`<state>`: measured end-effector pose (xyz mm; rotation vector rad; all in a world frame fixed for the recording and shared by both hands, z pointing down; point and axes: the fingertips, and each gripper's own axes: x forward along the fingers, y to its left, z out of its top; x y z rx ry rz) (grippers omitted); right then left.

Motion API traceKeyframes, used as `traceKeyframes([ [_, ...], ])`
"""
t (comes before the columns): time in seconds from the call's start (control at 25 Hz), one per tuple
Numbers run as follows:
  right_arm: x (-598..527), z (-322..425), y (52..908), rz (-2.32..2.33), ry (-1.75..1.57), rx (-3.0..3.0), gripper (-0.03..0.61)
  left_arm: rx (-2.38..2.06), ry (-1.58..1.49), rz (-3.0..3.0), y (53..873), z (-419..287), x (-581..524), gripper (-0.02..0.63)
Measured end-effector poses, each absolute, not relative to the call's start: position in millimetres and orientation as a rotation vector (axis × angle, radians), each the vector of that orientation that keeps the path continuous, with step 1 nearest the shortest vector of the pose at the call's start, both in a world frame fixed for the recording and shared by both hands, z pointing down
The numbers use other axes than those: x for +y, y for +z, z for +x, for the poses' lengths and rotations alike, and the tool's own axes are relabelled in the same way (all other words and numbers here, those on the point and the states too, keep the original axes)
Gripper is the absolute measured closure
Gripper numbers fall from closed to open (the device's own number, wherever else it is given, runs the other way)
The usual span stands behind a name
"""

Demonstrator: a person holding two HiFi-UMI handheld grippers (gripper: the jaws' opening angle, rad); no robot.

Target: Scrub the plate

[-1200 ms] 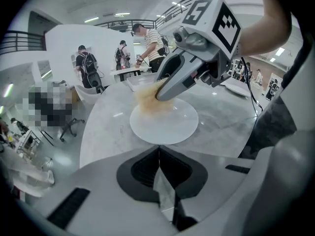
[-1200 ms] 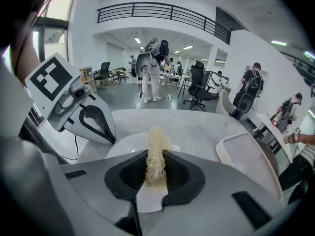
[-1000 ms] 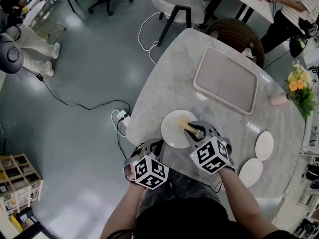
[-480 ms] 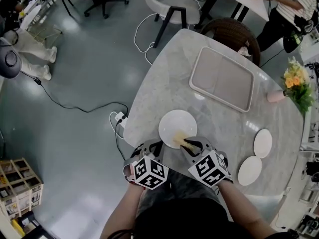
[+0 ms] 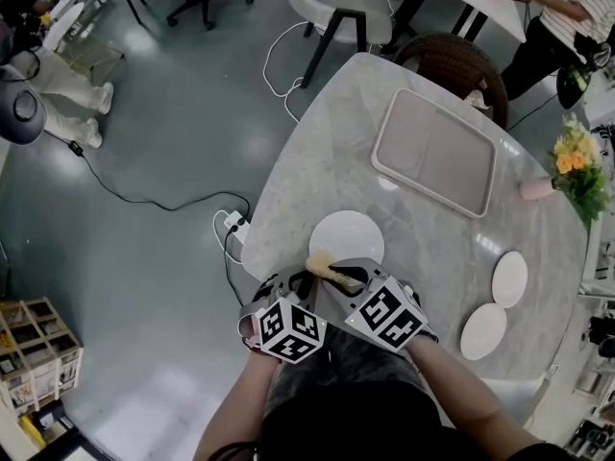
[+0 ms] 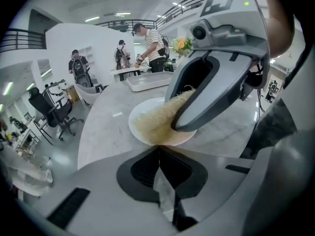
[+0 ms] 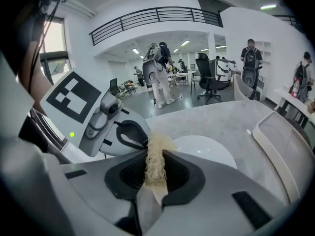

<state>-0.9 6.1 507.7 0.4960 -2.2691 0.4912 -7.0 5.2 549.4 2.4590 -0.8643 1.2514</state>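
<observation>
The right gripper [image 5: 338, 275], squeezing the straw-coloured fibre scrubber [image 5: 320, 262], has slid to the near edge of the round white plate [image 5: 357, 230] on the marble table [image 5: 322, 157]: one wipe done. The left gripper [image 5: 298, 281] is closed, maybe touching the rim.

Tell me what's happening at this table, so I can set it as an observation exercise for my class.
A person works at a marble table with a gripper in each hand. The right gripper has its jaws shut on a straw-coloured fibrous scrubber, which is pressed onto the near part of the white plate. The left gripper has its jaws together at the plate's near rim, apparently pinching it steady. A tray sits unused further back.
</observation>
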Motion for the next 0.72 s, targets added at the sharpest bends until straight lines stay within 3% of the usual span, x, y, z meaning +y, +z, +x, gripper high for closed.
traceKeyframes([
  [0.72,-81,44,504,0.696,0.178,-2.129,0.499,-0.859,1.255,2.456,552,-12,8,0.6],
])
